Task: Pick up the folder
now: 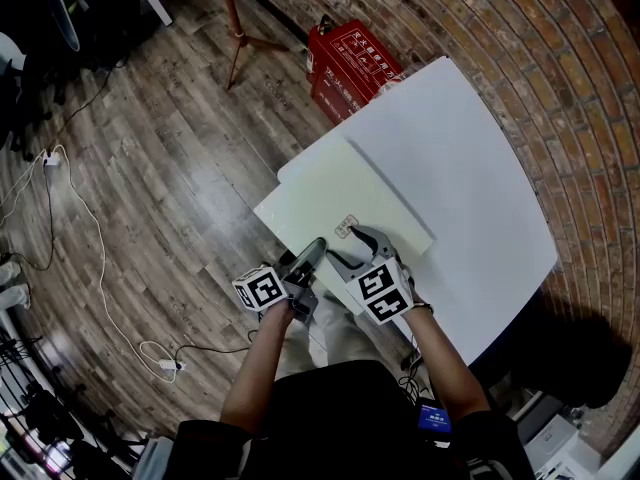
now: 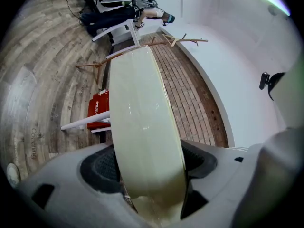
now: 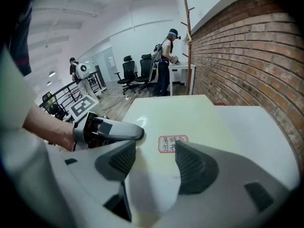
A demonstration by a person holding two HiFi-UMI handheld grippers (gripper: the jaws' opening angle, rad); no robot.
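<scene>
Out at nine o'clock a white cable (image 1: 100, 236) snakes over the wood floor (image 1: 180, 168). The left gripper (image 1: 312, 252) is clamped on the near edge of the pale folder (image 1: 340, 193), which lies overhanging the white table (image 1: 470, 188). Eleven o'clock, a wooden coat stand (image 1: 236, 28). Twelve, a red box (image 1: 350, 63) against the table. The right gripper (image 1: 356, 236) hovers over the folder's red-bordered label (image 1: 346, 229), jaws spread, gripping nothing. A brick wall (image 1: 570, 58) fills one to three o'clock.
</scene>
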